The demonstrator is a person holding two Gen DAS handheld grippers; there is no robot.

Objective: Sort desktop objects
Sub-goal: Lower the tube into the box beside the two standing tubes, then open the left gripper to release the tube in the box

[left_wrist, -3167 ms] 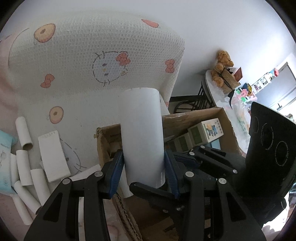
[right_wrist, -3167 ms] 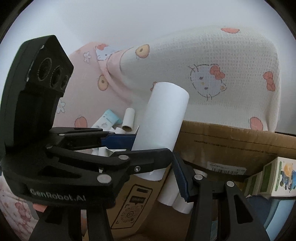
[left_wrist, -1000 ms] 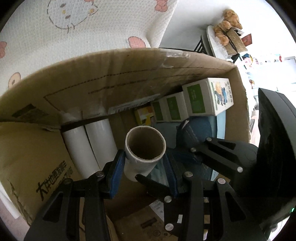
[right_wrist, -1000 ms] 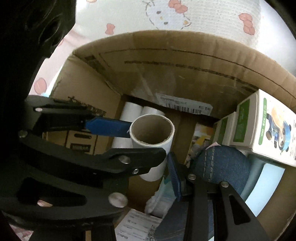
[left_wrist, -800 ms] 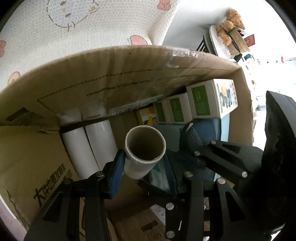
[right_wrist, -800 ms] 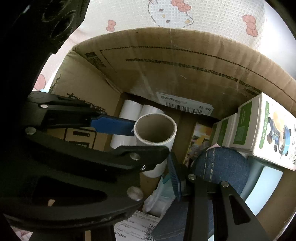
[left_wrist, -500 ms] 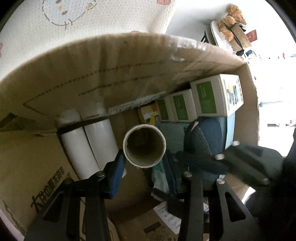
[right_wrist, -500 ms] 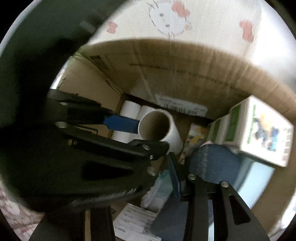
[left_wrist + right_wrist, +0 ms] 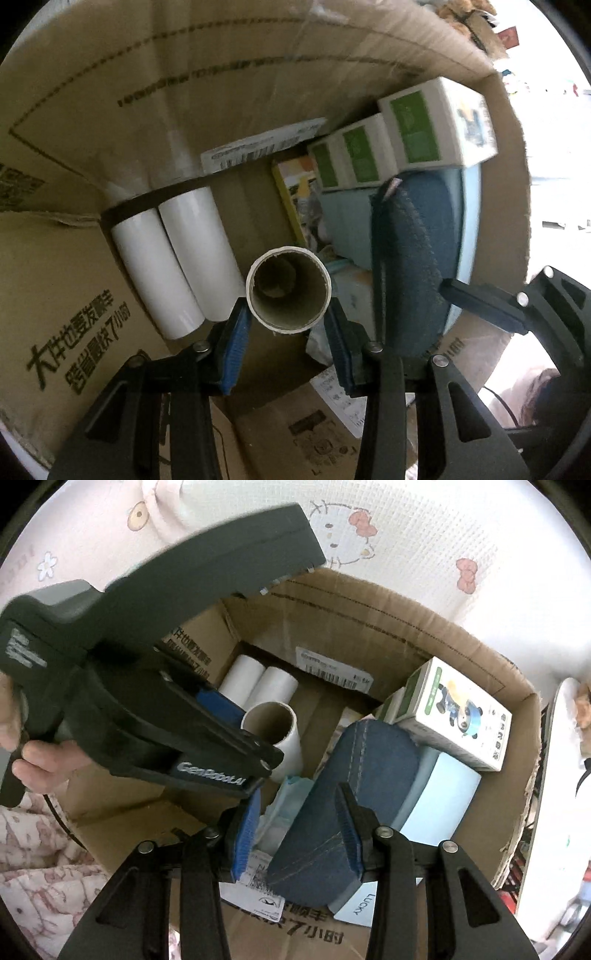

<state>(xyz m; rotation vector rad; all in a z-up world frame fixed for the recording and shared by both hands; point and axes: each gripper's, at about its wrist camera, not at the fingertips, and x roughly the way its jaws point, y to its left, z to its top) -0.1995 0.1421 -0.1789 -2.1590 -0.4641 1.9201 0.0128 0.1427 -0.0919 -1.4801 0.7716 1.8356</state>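
My left gripper (image 9: 289,319) is shut on a white cardboard tube (image 9: 289,292) and holds it inside a brown cardboard box (image 9: 229,74), its open end toward the camera. Two white tubes (image 9: 177,254) lie side by side on the box floor just left of it. In the right wrist view the held tube (image 9: 275,725) sits between the left gripper's blue pads above the two white tubes (image 9: 258,681). My right gripper (image 9: 299,821) is open and empty above a blue denim pouch (image 9: 343,801) in the box.
The box (image 9: 388,624) also holds green-and-white cartons (image 9: 424,129), a panda carton (image 9: 458,712), a light blue pack (image 9: 439,797) and a yellow packet (image 9: 299,192). A Hello Kitty cloth (image 9: 406,531) lies behind the box.
The left gripper has carried the tube deeper into the box, closer to the two white tubes. The right gripper has pulled back and up, away from the tube.
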